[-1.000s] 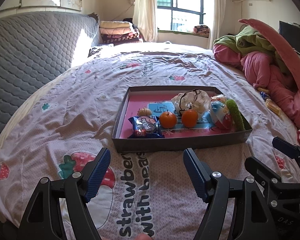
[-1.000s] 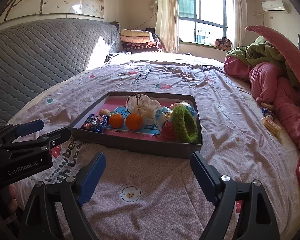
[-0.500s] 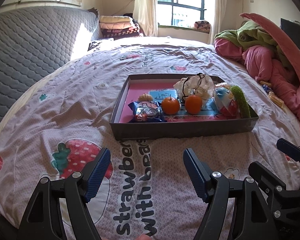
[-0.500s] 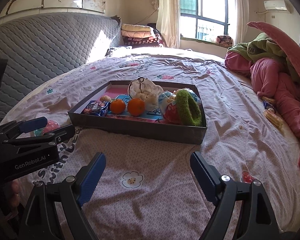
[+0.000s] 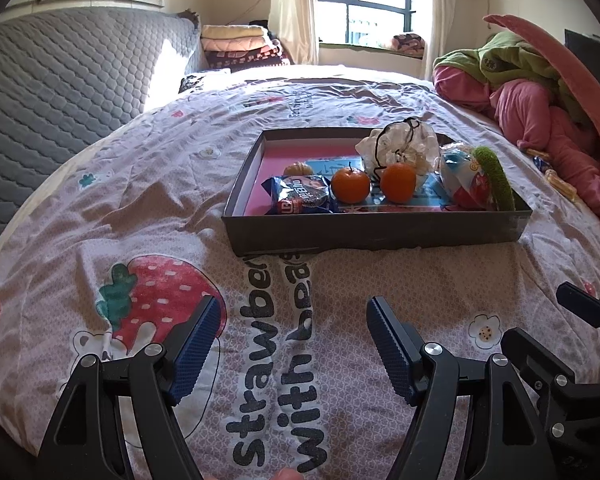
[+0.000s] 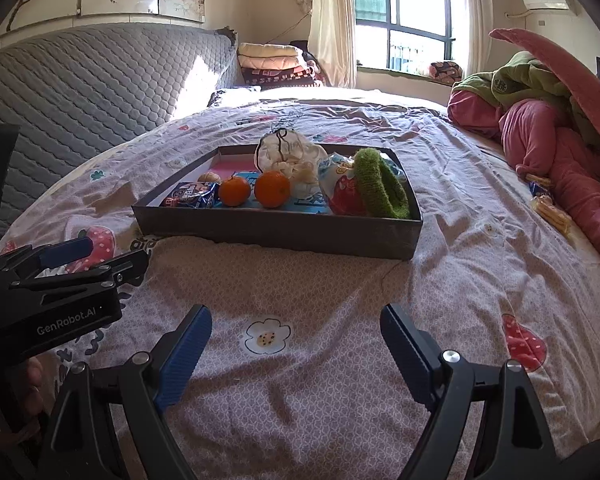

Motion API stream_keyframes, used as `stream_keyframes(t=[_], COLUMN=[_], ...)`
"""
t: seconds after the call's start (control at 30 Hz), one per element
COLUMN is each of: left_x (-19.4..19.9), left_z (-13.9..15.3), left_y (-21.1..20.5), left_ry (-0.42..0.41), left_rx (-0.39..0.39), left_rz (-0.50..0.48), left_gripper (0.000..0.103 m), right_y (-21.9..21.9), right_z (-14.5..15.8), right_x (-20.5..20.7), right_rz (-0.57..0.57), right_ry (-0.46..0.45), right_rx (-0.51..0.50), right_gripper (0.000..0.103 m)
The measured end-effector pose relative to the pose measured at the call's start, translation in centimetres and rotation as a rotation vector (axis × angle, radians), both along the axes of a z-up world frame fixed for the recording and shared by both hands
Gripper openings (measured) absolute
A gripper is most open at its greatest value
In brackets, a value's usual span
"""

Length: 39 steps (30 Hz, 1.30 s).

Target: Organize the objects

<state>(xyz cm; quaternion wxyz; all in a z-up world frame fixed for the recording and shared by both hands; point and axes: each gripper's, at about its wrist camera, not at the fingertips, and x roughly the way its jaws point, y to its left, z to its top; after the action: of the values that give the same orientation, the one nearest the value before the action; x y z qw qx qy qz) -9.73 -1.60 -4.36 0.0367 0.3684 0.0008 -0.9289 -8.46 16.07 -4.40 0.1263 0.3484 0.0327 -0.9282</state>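
Note:
A dark shallow box with a pink floor rests on the bedspread ahead of both grippers. Inside lie a blue snack packet, two oranges, a small tan piece, a white crumpled bag with a black cord, a red-and-blue snack bag and a green fuzzy ring. My left gripper is open over the printed lettering. My right gripper is open over a flower print. Neither holds anything.
A grey quilted headboard runs along the left. Pink and green bedding is heaped at the right, with small snack packets beside it. Folded blankets are stacked under the window. The left gripper's body shows in the right wrist view.
Both grippers have sunk toward the bedspread, so the box now sits higher and larger in both views. Jaws unchanged.

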Motion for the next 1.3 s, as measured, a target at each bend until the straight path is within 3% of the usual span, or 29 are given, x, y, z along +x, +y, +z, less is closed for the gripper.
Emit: stream_keyframes(t=[0.4, 1.3], left_x=[0.3, 0.3], left_z=[-0.4, -1.0], left_y=[0.2, 0.7], left_ry=[-0.002, -0.009], left_rx=[0.003, -0.023], left_rz=[-0.027, -0.038], left_gripper=[0.076, 0.076], right_y=[0.6, 0.3], right_z=[-1.3, -2.1], right_x=[-0.2, -0.1], right_rz=[-0.029, -0.03], right_ry=[-0.039, -0.061], right_rx=[-0.032, 0.0], right_gripper=[0.086, 0.086])
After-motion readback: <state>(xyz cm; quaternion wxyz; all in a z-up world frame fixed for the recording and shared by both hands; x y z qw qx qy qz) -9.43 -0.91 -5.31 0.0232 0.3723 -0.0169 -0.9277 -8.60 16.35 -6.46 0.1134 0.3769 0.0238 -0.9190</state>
